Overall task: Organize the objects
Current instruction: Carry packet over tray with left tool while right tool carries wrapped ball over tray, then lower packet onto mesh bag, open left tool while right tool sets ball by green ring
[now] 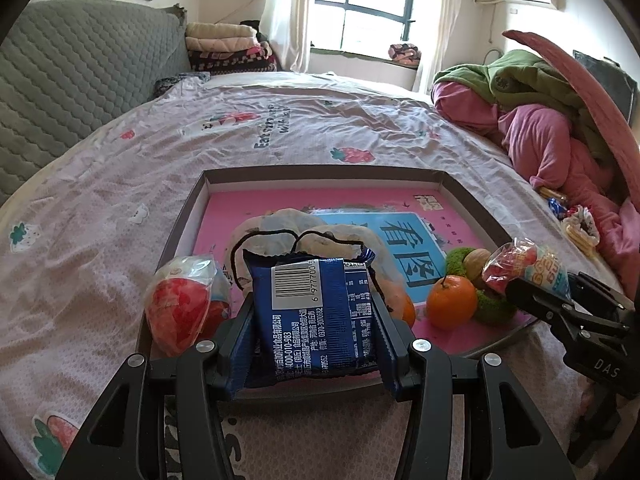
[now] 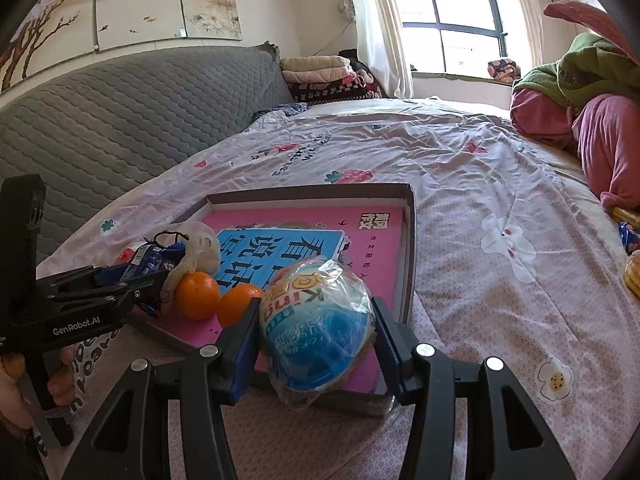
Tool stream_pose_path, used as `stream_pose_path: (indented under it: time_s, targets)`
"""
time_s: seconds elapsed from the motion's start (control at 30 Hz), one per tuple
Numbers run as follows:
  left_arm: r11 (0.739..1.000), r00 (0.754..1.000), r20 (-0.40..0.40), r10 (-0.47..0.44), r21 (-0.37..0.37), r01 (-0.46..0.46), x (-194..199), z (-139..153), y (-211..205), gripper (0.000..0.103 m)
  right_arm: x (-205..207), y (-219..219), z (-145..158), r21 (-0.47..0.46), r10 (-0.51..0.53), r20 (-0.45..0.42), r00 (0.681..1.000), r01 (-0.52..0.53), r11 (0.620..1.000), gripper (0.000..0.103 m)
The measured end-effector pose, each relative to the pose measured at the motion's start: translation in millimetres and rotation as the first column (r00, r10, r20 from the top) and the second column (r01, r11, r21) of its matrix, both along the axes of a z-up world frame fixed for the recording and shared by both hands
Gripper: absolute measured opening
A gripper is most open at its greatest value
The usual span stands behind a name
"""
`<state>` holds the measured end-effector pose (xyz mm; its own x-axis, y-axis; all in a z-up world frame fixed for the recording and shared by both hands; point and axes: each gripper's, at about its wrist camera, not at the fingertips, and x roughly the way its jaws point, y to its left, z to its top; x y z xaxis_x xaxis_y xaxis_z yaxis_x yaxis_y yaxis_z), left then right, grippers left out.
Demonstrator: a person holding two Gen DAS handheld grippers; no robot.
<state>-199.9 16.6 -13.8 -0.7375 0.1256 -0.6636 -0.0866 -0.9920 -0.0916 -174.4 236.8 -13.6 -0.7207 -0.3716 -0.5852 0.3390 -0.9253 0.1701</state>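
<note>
My left gripper (image 1: 316, 320) is shut on a blue snack packet (image 1: 312, 308) with a white barcode, held just over the near edge of a shallow cardboard tray (image 1: 320, 174). A pink and blue book (image 1: 416, 240) lines the tray. My right gripper (image 2: 316, 312) is shut on a plastic-wrapped ball (image 2: 316, 320), blue, white and orange, above the tray's near right corner (image 2: 410, 240). Inside the tray lie two oranges (image 2: 198, 294), a walnut (image 1: 476, 262), a green ring (image 1: 494, 306), a white bag with a black cord (image 1: 304, 228) and a red wrapped ball (image 1: 180, 304).
The tray sits on a bed with a pale strawberry-print sheet (image 1: 120, 200). A grey quilted headboard (image 2: 120, 120) stands on the left. Pink and green clothes (image 1: 540, 120) are piled on the right, with loose snack packs (image 1: 576, 224) beside them. A hand (image 2: 16, 380) holds the left gripper.
</note>
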Motion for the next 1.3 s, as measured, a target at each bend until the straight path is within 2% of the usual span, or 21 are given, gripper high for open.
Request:
stream_pose_path:
  time_s: [0.37, 0.43, 0.63, 1.3]
  targets:
    - [1.0, 1.0, 0.003, -0.002, -0.015, 0.002, 1.7, 0.3, 3.9, 0.054, -2.2, -0.8, -1.5, 0.004, -0.005, 0.018, 1.0, 0.005, 1.0, 0.053]
    - [1.0, 1.0, 0.004, 0.0, -0.016, 0.001, 2.0, 0.1, 3.7, 0.054, -2.3, -0.7, -1.5, 0.007, -0.005, 0.019, 1.0, 0.005, 1.0, 0.057]
    - [1.0, 1.0, 0.013, 0.004, -0.015, -0.003, 3.1, -0.5, 2.7, 0.054, -1.4, -4.1, -1.4, 0.026, -0.003, 0.02, 1.0, 0.003, 1.0, 0.06]
    - [0.999, 1.0, 0.015, 0.008, -0.032, -0.008, 6.3, -1.3, 3.0, 0.054, 1.7, -1.2, 2.8, 0.052, -0.023, 0.0, 1.0, 0.023, 0.998, 0.061]
